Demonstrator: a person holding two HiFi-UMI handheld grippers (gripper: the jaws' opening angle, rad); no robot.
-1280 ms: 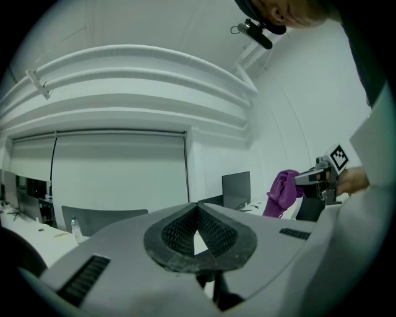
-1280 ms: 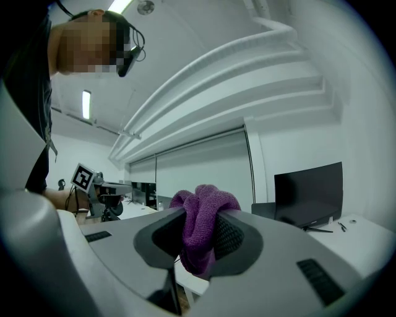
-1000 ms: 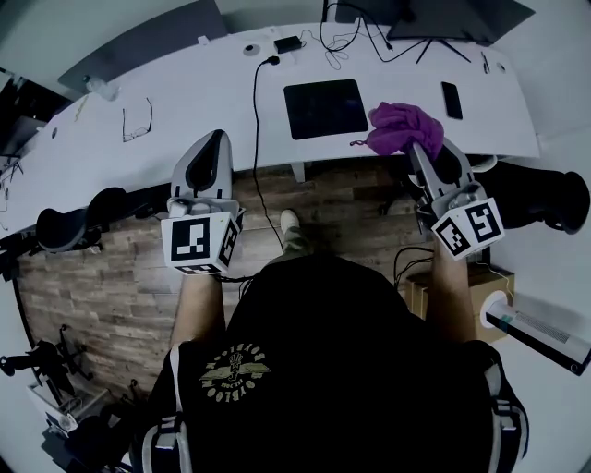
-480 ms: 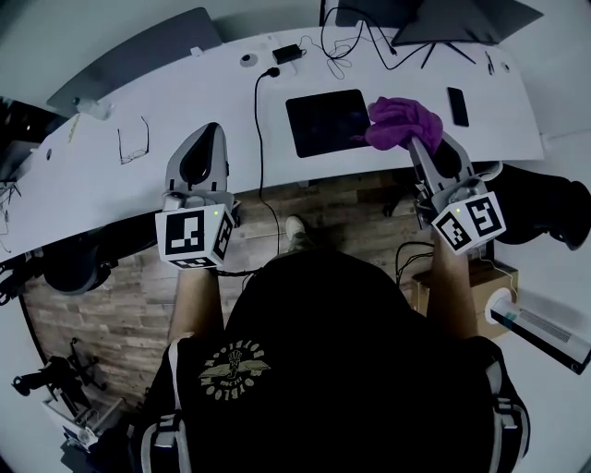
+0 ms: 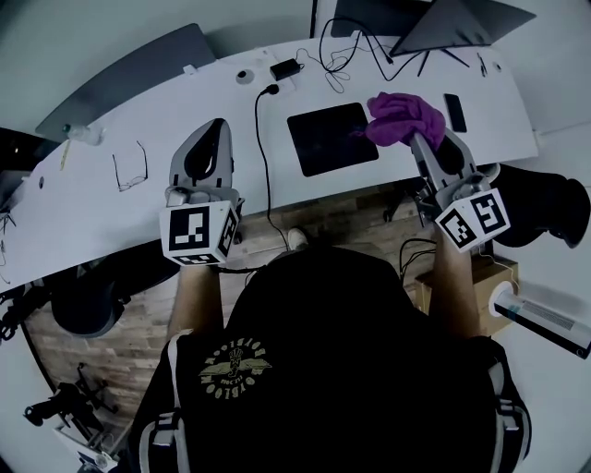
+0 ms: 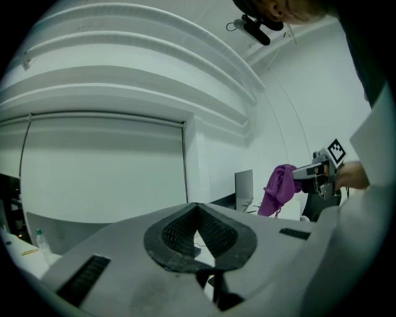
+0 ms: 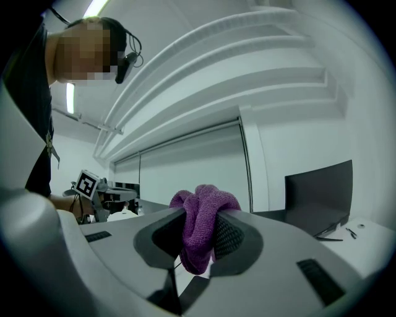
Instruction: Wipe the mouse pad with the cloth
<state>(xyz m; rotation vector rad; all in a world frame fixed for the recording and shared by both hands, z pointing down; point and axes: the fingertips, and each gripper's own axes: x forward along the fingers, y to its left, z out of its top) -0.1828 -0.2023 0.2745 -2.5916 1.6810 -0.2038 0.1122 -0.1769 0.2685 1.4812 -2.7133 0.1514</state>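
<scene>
The black mouse pad [image 5: 331, 138] lies flat on the white desk [image 5: 166, 185], near its front edge. A bunched purple cloth [image 5: 403, 116] hangs over the pad's right edge, with my right gripper [image 5: 417, 139] shut on it. From the right gripper view the cloth [image 7: 201, 226] is pinched between the two jaws, which point upward. My left gripper [image 5: 214, 129] hovers above the desk left of the pad, jaws closed and empty; its own view shows the shut tips [image 6: 198, 213] and the cloth [image 6: 279, 188] far off.
A black cable [image 5: 262, 157] runs down the desk between my left gripper and the pad. Glasses [image 5: 129, 166] lie at the left, a phone [image 5: 454, 112] right of the cloth, a monitor base [image 5: 452, 23] and a charger [image 5: 284, 69] behind.
Both grippers have moved forward over the desk. The cloth has travelled with the right gripper from the desk's front edge to the pad's right side.
</scene>
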